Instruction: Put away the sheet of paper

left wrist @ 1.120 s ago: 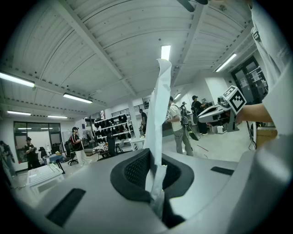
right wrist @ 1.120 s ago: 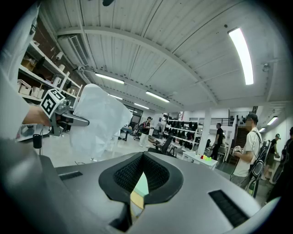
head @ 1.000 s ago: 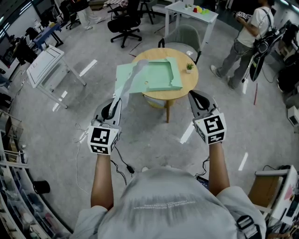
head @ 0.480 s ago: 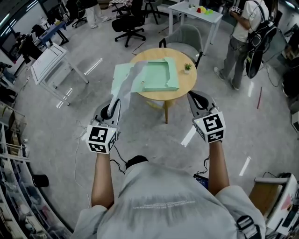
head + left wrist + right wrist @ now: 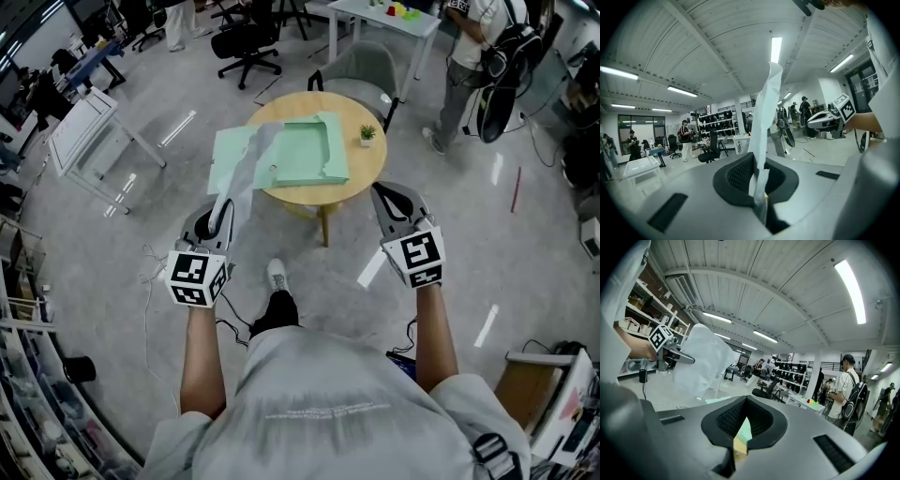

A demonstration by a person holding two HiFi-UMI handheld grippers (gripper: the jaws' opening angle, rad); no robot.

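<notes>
Head view: our left gripper (image 5: 222,210) pinches the sheet of paper (image 5: 246,165), right gripper (image 5: 380,193) closed, empty; the limp sheet may snag the tabletop's (image 5: 360,167) near edge.

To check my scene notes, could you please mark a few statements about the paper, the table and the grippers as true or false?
1. The left gripper is shut on the paper. True.
2. The folder on the table is closed. False: it lies open, with one flap hanging past the table's edge.
3. A small plant stands on the table. True.
4. The paper lies flat in the folder. False: it stands up from the left gripper's jaws.
5. The right gripper also grips the paper. False: nothing is between its jaws.
</notes>
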